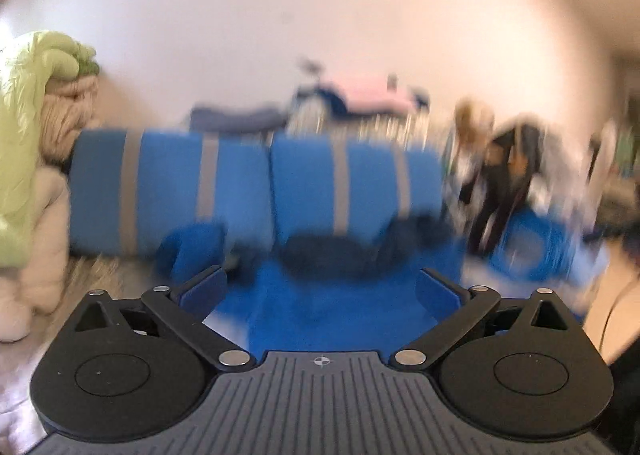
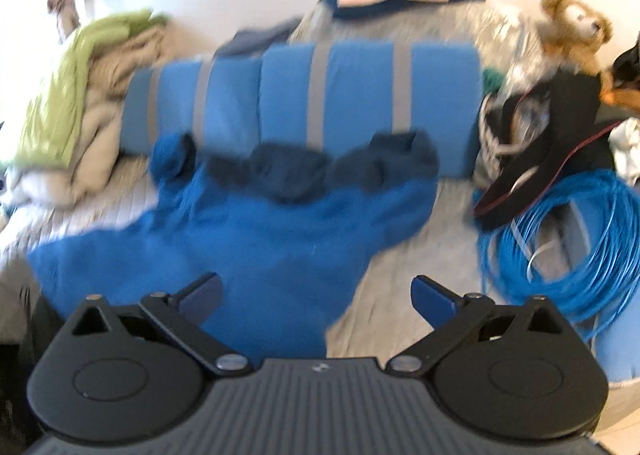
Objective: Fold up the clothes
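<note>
Blue garment is spread on the bed, its far edge bunched against the striped bolster. Left gripper and right gripper are held wide, empty. Bunched fabric could be creased into any fold.

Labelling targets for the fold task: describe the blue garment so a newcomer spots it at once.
Find the long light-blue bolster with grey stripes across the bed. The blue garment lies spread on the cover just in front of it, its darker navy edge bunched against the bolster. Unlike the coiled blue cable to its right, it is flat, deep-blue cloth.
</note>
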{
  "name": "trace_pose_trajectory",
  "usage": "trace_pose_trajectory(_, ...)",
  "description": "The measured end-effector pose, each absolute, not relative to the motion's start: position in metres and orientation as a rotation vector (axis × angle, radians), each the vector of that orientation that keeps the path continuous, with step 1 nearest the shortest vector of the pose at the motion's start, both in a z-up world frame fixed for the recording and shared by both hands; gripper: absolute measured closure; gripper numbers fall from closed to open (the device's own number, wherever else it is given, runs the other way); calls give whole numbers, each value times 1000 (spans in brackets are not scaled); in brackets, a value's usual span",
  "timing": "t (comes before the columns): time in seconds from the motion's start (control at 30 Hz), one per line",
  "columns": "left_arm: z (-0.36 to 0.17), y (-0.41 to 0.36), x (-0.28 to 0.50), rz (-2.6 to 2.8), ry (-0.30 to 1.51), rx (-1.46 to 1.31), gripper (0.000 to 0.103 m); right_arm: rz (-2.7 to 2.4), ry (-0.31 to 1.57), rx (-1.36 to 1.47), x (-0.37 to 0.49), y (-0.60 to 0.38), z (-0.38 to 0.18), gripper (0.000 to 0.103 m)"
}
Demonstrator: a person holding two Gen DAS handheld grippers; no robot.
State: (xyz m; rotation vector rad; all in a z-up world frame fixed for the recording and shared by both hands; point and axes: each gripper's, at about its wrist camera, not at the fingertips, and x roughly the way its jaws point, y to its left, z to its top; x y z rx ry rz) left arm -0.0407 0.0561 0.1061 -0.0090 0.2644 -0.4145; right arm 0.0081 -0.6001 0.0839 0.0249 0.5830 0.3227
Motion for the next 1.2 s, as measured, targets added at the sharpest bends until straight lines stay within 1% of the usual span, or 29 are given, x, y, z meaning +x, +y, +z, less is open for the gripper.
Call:
trace_pose_trajectory(0.1,124,52,-28,-415,200,-65,0,295,530,31,22,-599,103,0)
trace_pose_trajectory(0.27,144,38,-14,-433,171,-73,0,237,478,-12,34,-589,130,0)
trace_pose_trajectory(0.4,157,36,-12,-450,181,-49,0,192,450,-16,37,-584,148,0)
trace_pose_trajectory(0.53,183,30,-16,-507,210,15,0,205,444,40,39,-589,175,0)
trace_pose_trajectory(0.83,258,18,-17,-635,278,86,0,192,427,65,56,-605,272,0)
trace_pose_trajectory(0.97,287,25,6,-616,307,61,0,165,408,23,74,-611,317,0)
trace_pose_trajectory(1.07,310,39,28,-613,337,-42,0,179,389,31,87,-614,350,0)
trace_pose_trajectory(1.2,332,45,61,-576,305,-97,0,175,296,2,106,-615,385,0)
